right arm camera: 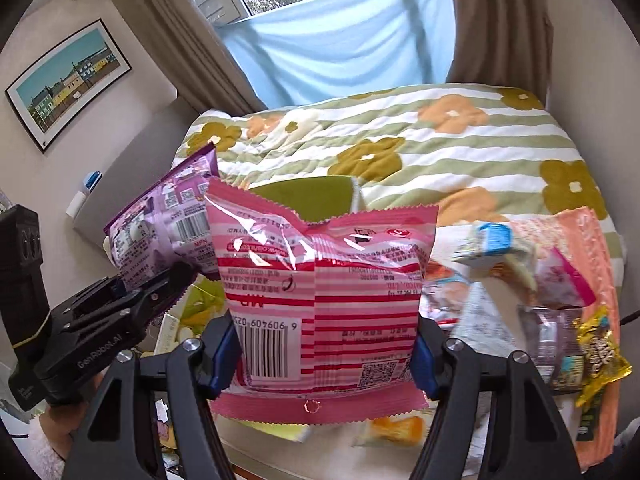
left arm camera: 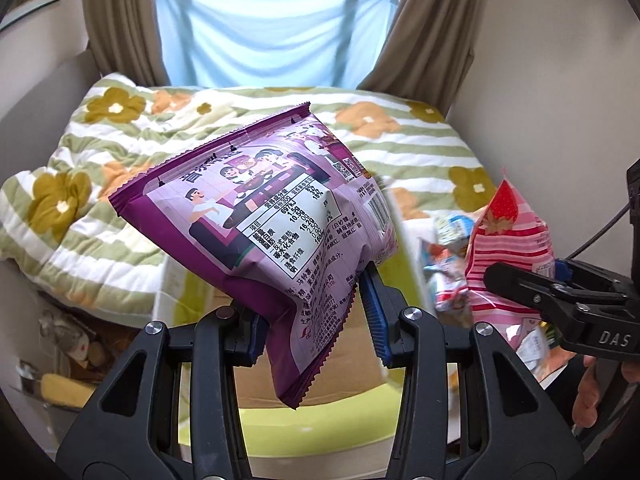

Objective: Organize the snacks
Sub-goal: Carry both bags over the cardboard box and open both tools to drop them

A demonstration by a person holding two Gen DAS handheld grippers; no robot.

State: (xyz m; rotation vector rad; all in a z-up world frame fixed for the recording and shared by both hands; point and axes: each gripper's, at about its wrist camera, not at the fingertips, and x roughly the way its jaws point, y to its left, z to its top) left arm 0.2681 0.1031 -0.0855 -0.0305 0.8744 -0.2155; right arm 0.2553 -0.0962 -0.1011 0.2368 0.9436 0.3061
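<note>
The left gripper (left arm camera: 316, 312) pinches the lower end of a purple snack bag (left arm camera: 256, 208), its blue pads (left arm camera: 374, 316) pressed into the crinkled foil; the bag rises ahead of the fingers and leans to the left, clear of any surface. The right gripper (right arm camera: 324, 354) clamps a pink striped snack bag (right arm camera: 320, 280) across its width, the bag standing upright between the fingers with its barcode side towards the camera; both bags are held aloft, the purple one just left of the pink one in the right wrist view. Ahead of and below both grippers lies a bed with a flowered quilt (right arm camera: 440, 148); to the right of the right gripper sits a heap of loose snack packets (right arm camera: 552, 280), a yellow packet (right arm camera: 600, 352) among them. A green tray edge (left arm camera: 320, 420) shows beneath the left gripper, with brown cardboard (left arm camera: 352, 344) above it.

The step in hand looks like carrying: two bags lifted from the heap, neither yet placed. The next move likely calls for lowering each bag into its holder and easing the fingers apart; which holder suits which bag I cannot tell.
</note>
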